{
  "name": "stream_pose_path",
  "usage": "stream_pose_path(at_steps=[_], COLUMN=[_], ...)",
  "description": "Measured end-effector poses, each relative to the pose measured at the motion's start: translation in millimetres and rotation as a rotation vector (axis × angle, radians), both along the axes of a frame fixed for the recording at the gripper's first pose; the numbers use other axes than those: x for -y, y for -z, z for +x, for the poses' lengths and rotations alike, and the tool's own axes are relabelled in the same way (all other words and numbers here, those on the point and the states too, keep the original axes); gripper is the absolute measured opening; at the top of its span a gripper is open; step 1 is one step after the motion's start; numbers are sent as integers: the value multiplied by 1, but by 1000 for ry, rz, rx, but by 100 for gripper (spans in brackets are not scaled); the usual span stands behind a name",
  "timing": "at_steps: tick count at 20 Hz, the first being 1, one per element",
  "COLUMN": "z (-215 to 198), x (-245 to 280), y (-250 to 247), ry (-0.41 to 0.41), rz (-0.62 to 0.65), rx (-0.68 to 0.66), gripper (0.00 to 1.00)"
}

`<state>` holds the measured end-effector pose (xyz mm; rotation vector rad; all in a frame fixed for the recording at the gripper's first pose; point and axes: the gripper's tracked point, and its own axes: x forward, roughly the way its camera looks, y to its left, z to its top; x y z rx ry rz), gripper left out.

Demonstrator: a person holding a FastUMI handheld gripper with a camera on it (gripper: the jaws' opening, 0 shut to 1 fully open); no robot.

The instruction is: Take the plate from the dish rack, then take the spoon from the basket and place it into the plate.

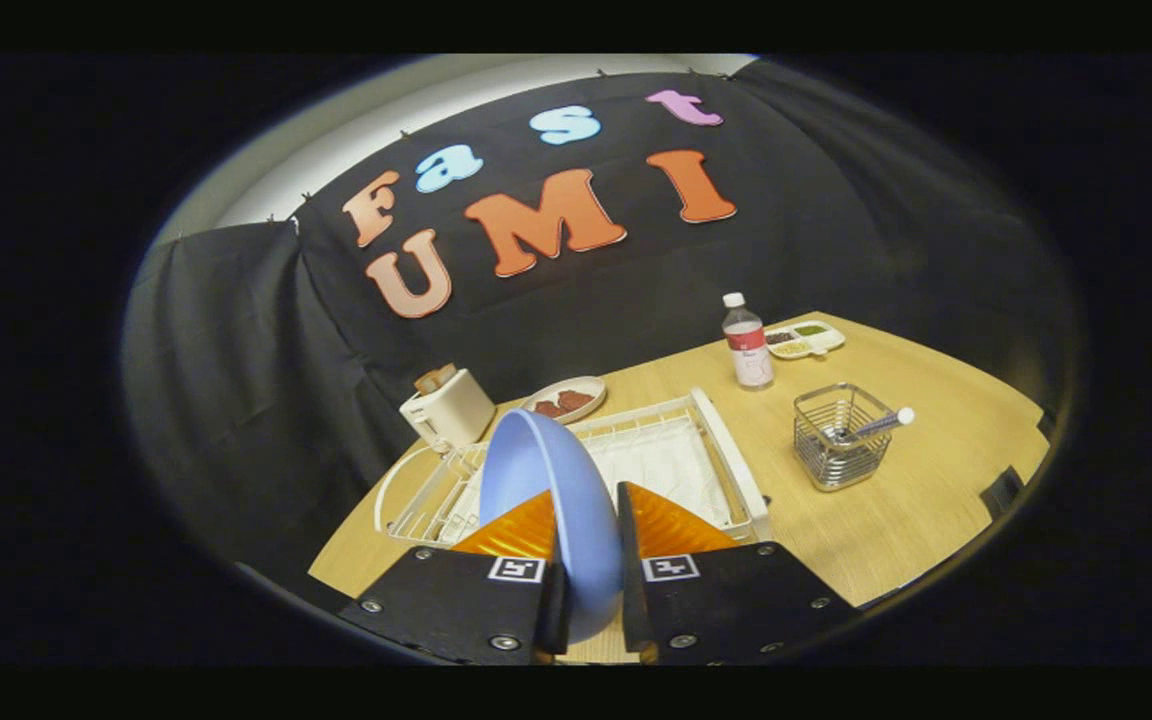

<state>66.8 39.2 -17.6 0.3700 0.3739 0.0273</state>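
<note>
One blue plate stands on edge right between the two fingers, and the gripper is pinching it, one finger pressed to each face. Just beyond the fingers lies one white dish rack, flat on the wooden table, and the plate rises in front of its left half; whether its lower rim is touching the wires I cannot tell. Off to the right of the rack, well apart from it, sits one wire basket, and one spoon leans out of it, handle tip poking over the right rim. Further back, count one bottle with a white cap, and just beside it one small divided tray holding three little portions. Behind the rack's far left corner there is one white toaster with a slice standing up in it, and next to that one oval dish carrying reddish-brown pieces.
</note>
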Motion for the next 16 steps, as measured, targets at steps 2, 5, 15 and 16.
stream_pose_path(at_steps=[2, 5, 15, 16], z=[-13, -33, -60, -61], x=[-5, -14, -19, -19], y=[11, 31, 108, 113], ry=[-13, -42, -37, -32], rz=[41, 136, 348, 371], rx=[-11, -53, -184, -196], gripper=[21, 21, 21, 21])
